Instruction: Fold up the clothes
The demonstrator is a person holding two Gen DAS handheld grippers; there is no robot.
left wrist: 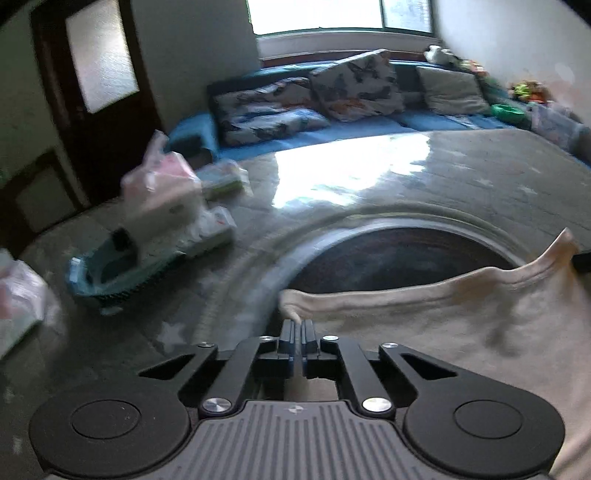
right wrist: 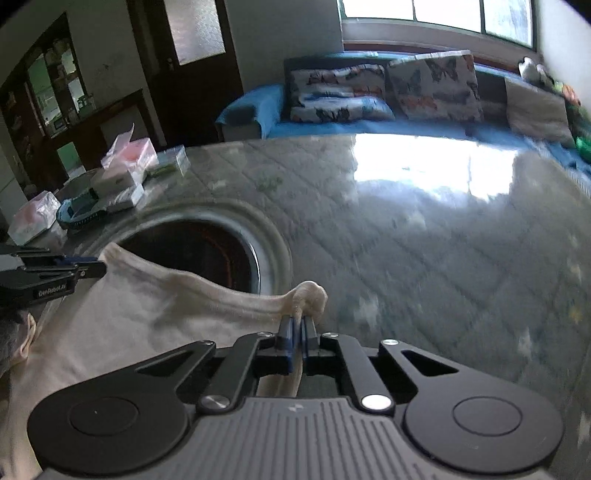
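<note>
Daylight pours in from the window (left wrist: 343, 14) at the back wall, blown out to plain white in both views, and throws a broad glare patch across the glossy quilted surface (right wrist: 424, 236), while the dark door (left wrist: 96, 74) and the room's left side sit dim. Motion blur smears much of the left wrist view, worst on the plastic bags and boxes (left wrist: 166, 206) at the left, and softens the surface at the right of the right wrist view, whereas the black gripper bodies close to each lens stay sharp. Fisheye distortion bows the surface edge and walls, with black vignette at the corners.
</note>
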